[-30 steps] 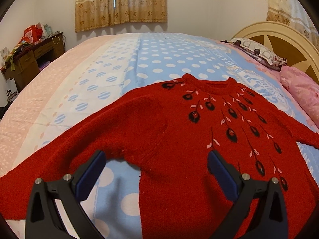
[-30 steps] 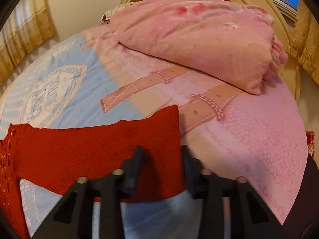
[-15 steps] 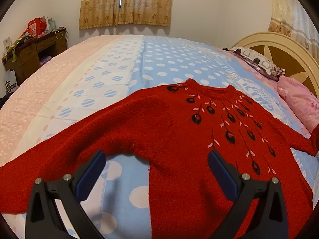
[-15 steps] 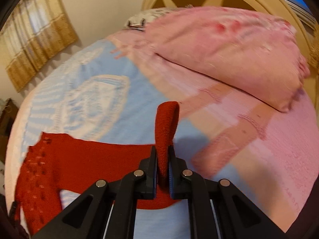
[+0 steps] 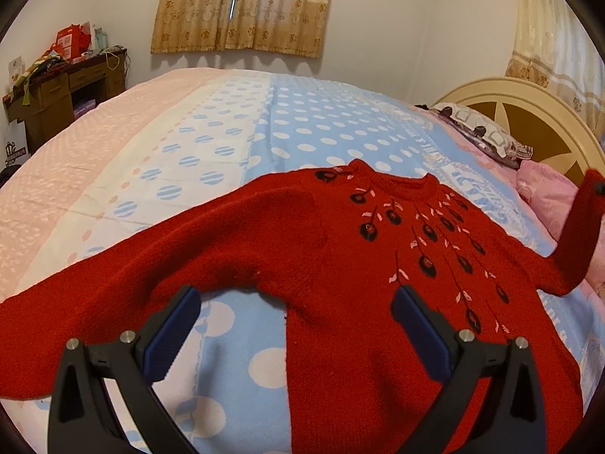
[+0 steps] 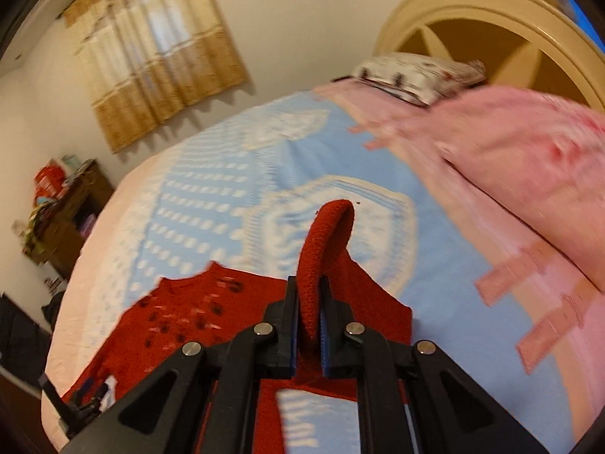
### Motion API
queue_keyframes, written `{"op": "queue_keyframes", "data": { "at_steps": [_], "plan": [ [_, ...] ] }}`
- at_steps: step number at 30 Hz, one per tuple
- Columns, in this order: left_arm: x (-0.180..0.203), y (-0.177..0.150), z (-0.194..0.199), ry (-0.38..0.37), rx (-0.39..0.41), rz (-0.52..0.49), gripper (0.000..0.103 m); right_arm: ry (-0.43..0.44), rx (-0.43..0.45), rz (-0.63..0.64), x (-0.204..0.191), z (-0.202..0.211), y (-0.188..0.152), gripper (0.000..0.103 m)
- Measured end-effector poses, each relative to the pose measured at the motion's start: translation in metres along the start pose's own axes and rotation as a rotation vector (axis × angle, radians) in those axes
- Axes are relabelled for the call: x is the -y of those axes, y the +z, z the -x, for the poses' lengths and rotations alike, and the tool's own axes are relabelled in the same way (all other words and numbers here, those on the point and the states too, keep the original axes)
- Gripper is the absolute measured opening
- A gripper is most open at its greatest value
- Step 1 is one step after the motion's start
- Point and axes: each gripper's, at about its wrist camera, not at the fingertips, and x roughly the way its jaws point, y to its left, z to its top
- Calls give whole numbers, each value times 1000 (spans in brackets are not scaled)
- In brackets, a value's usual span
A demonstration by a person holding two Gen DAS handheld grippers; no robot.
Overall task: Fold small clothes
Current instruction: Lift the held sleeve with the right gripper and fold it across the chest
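- Sweater (image 5: 340, 265), red with a dark flower motif, is laid flat and face up across the middle of the left wrist view, spread so its sleeves can be folded inward.
- Bedspread (image 5: 302, 132), a broad soft surface, is used as the folding surface.
- Right sleeve (image 6: 325, 249) is raised off the bed at centre frame, judged ready for carrying over the body.
- Right gripper (image 6: 307, 325) is clamped on that sleeve's cuff.
- Left gripper (image 5: 295, 325), at lower centre, is held spread and empty above the sweater's side edge.
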Motion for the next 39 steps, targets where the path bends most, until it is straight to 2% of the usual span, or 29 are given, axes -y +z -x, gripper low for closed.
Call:
{"op": "queue_keyframes", "data": {
  "at_steps": [6,14,21,25,29,31,33,34,36,39],
  "plan": [
    [-3,1,5,-8,23,6,103,55,-2,91,-70,-16,10,8],
    [-12,3,6,-28,40,41,103,136,-55,226,-169,-55,-8,8],
    [-21,0,3,-16,33,68,103,199,-147,350,-248,-104,-57,8],
    [-27,-1,1,7,25,79,103,223,-201,392,-275,-133,-91,8],
    [-33,-3,0,-2,16,101,103,260,-282,433,-287,-161,-128,9],
    [-34,-3,-1,-5,9,107,103,259,-348,447,-284,-173,-144,18],
    [-34,-4,0,0,3,101,103,247,-396,456,-270,-177,-160,64],
    [-33,-5,2,-1,3,91,103,246,-405,455,-264,-175,-165,70],
    [-31,-6,5,-11,-11,68,103,237,-416,459,-242,-165,-178,70],
    [-27,-5,10,-38,-20,28,103,178,-409,498,-213,-144,-192,70]
  ]
}}
